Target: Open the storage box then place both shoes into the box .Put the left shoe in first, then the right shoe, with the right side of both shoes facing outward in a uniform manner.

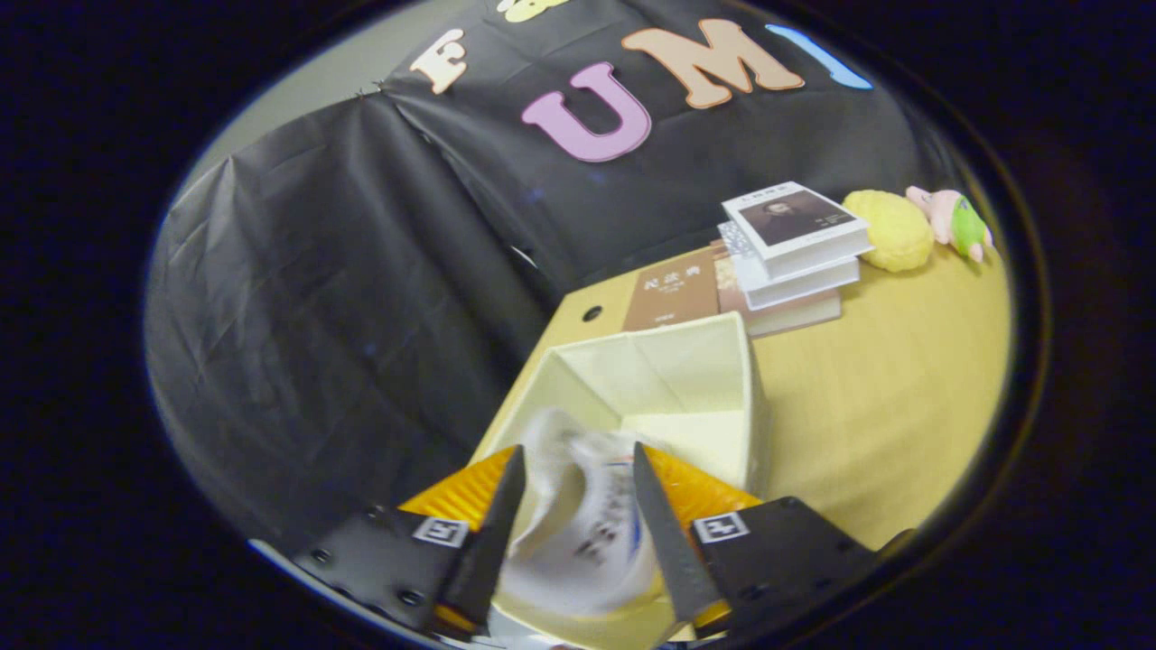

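Note:
My gripper (576, 478) is shut on a white shoe (582, 515), both fingers pressing its sides. The shoe hangs tilted over the near edge of the open cream storage box (713, 361), its upper end reaching into the box's mouth. The box stands open-topped on the yellow wooden table (894, 397), just ahead of my fingers, and its inside looks empty beyond the shoe. The shoe is blurred, so I cannot tell which shoe it is or which way it faces.
Beyond the box lies a brown book (673, 289), and beside it a stack of white books (795, 248). A yellow plush ball (890, 230) and a pink and green toy (957, 221) sit further right. The table's left edge runs along the box.

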